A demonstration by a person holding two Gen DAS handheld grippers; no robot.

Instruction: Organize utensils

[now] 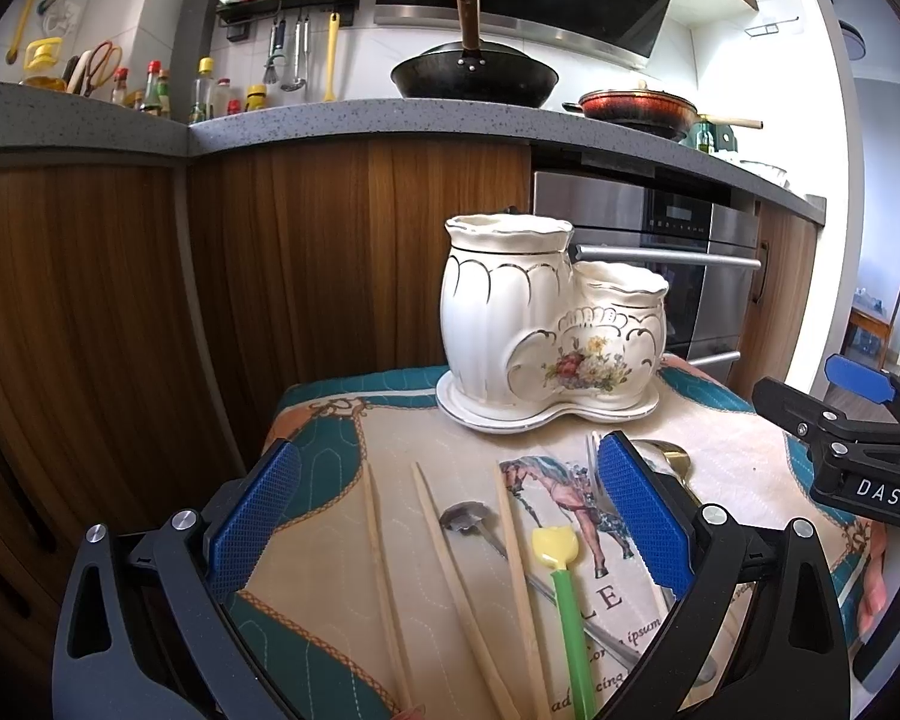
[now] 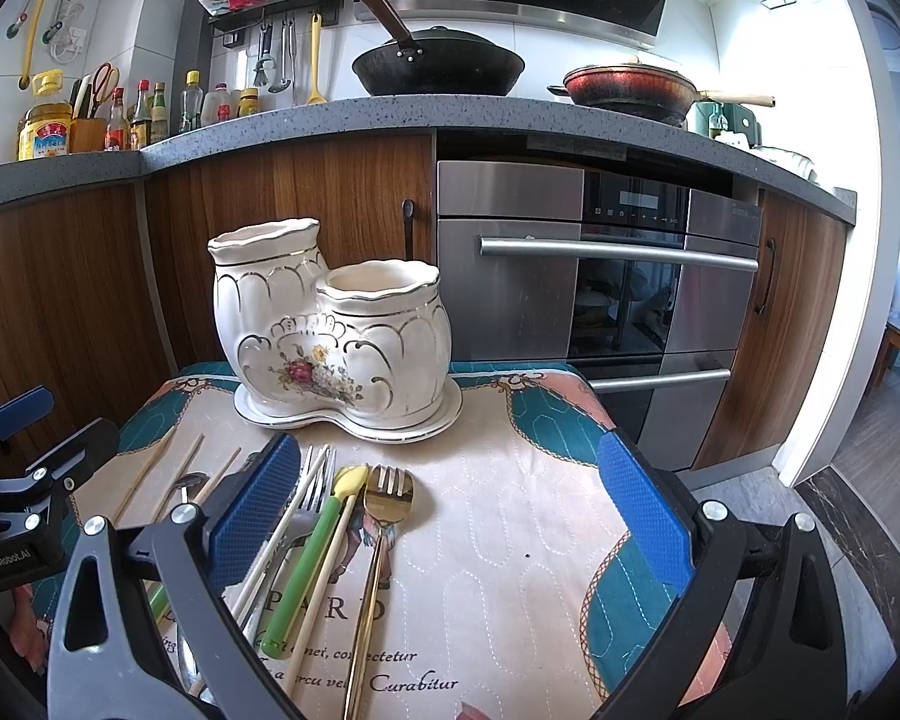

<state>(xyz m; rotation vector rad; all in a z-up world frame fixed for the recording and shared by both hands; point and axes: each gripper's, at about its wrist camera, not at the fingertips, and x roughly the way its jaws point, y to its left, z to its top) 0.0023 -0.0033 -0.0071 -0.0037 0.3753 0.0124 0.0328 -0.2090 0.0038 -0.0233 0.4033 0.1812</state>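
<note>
A white two-pot ceramic holder (image 1: 546, 324) (image 2: 336, 330) with a flower print stands on its saucer at the far side of the quilted cloth (image 2: 510, 510); nothing sticks out of it. Three wooden chopsticks (image 1: 456, 570), a silver spoon (image 1: 465, 519) and a green-handled yellow scoop (image 1: 555, 546) lie between the fingers of my open left gripper (image 1: 450, 516). In the right wrist view, a gold spork (image 2: 387, 492), the green-handled scoop (image 2: 300, 576), a silver fork (image 2: 315, 498) and pale chopsticks (image 2: 276, 546) lie near the left pad of my open right gripper (image 2: 450, 516). Neither holds anything.
The cloth covers a small table with edges close on all sides. Behind it are wooden cabinets (image 1: 90, 330) and a steel oven (image 2: 600, 276). A black wok (image 1: 474, 81) and a red pan (image 2: 630, 87) sit on the grey counter. My right gripper (image 1: 822, 396) shows at the right edge.
</note>
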